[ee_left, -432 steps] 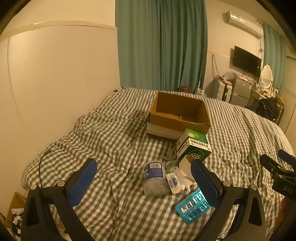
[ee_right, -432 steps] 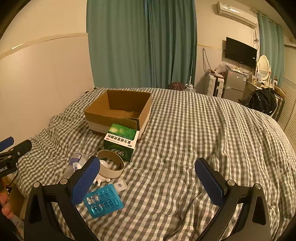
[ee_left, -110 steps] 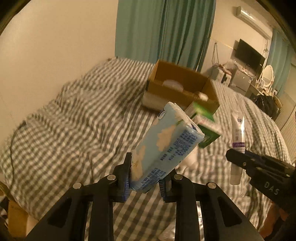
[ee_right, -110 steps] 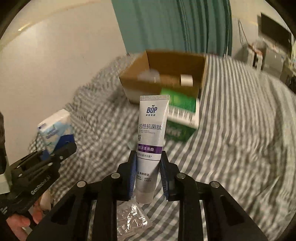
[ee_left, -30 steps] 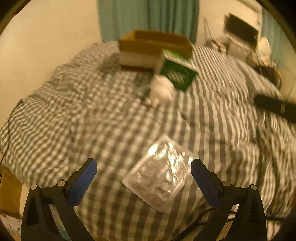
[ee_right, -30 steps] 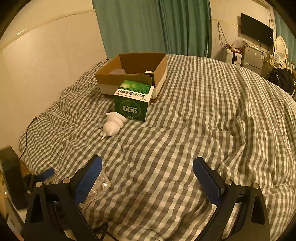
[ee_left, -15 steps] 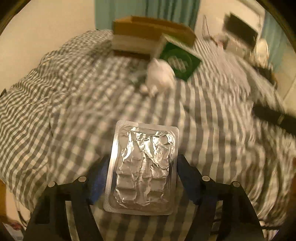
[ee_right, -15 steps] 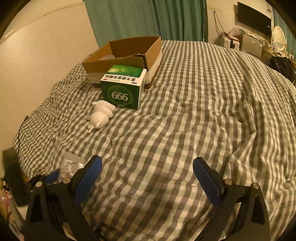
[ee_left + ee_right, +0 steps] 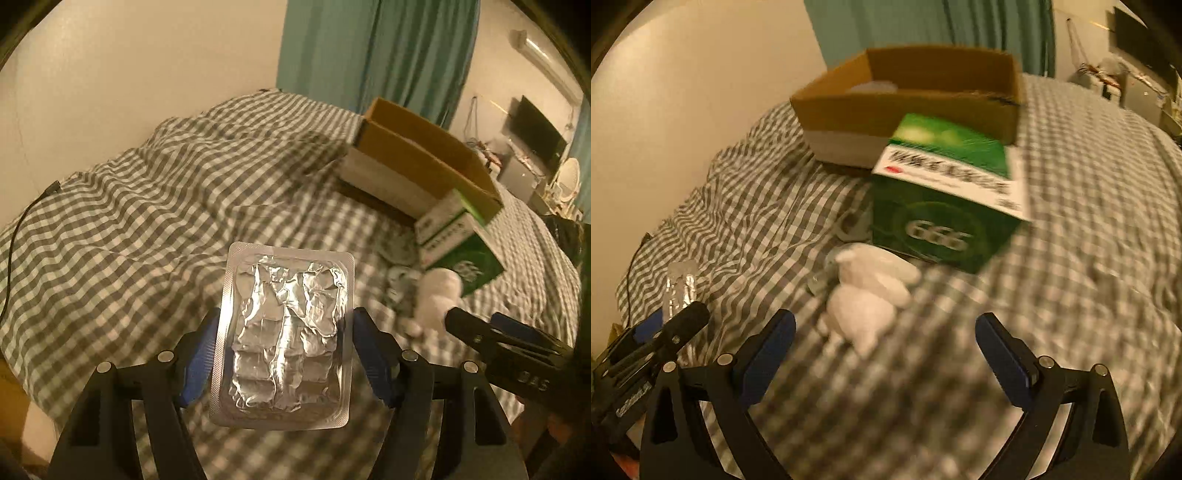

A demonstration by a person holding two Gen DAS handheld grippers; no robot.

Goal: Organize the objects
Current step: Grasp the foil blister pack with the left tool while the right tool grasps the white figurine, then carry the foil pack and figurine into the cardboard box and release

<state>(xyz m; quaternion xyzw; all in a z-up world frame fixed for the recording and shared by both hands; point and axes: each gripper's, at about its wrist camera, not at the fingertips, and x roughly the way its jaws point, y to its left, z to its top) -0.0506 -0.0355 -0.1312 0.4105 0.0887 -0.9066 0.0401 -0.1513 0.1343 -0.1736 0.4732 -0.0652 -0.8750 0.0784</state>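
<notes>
My left gripper [image 9: 284,354] is clamped on the foil blister pack [image 9: 284,328], its blue pads pressing the pack's two long edges; the pack stands with its long axis pointing forward and up, away from me, crinkled foil face toward the camera, lifted above the bedspread; my right gripper [image 9: 884,354] has its fingers spread wide with nothing between them, hovering just short of the white bunny-shaped toy [image 9: 866,295]; the toy lies on the checked bedspread [image 9: 757,206] just in front of the green box [image 9: 942,206], its long axis running toward that box; the green box, printed 666, rests against the near wall of the cardboard box [image 9: 905,99], which sits open-topped with something pale inside that I cannot identify; beyond the cardboard box hang teal curtains [image 9: 369,48]; left of it the bedspread lies wide and bare up to the cream wall [image 9: 129,66]; right of it the bed runs on toward a cluttered corner with a dark television [image 9: 532,127].
</notes>
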